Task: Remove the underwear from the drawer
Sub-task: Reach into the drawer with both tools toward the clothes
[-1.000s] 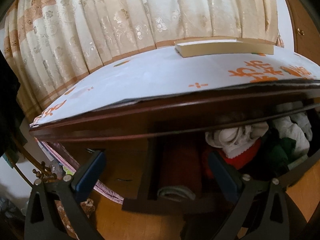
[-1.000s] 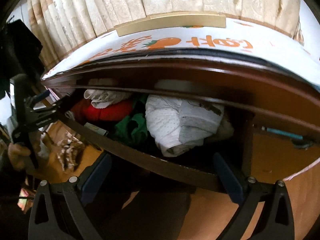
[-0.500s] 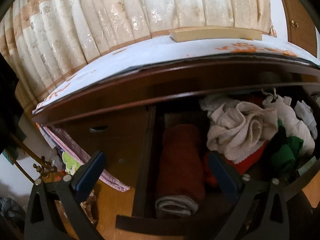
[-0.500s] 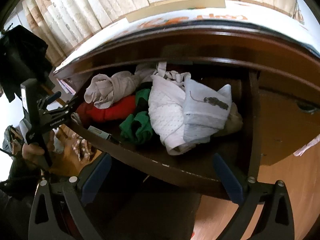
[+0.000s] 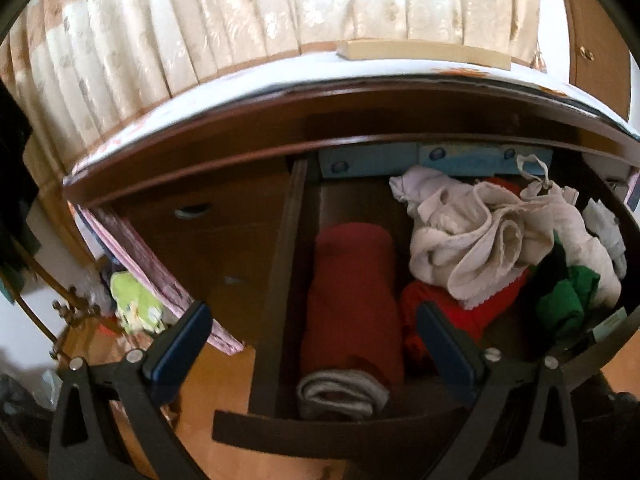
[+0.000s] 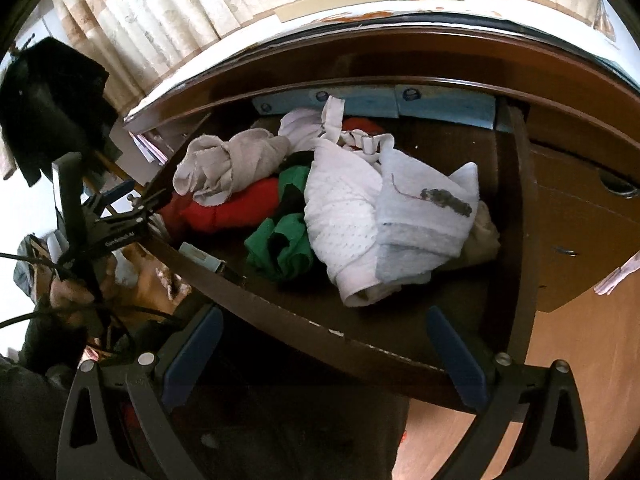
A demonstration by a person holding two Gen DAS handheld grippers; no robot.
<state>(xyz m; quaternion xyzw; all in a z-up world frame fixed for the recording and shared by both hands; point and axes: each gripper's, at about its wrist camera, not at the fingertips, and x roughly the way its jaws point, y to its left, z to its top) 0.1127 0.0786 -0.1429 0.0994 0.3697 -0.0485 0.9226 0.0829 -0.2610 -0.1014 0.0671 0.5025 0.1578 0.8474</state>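
This is a home, most likely a bedroom. A dark wooden dresser stands with a drawer pulled open, heaped with loose clothes in white, red and green. Behind it, at twelve o'clock, hang cream floral curtains. At eight o'clock in the left wrist view, a wooden floor shows under household clutter.

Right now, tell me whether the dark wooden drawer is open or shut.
Open. The dark wooden drawer is pulled out, its inside exposed: a white mesh garment and a rolled red cloth lie in plain view.
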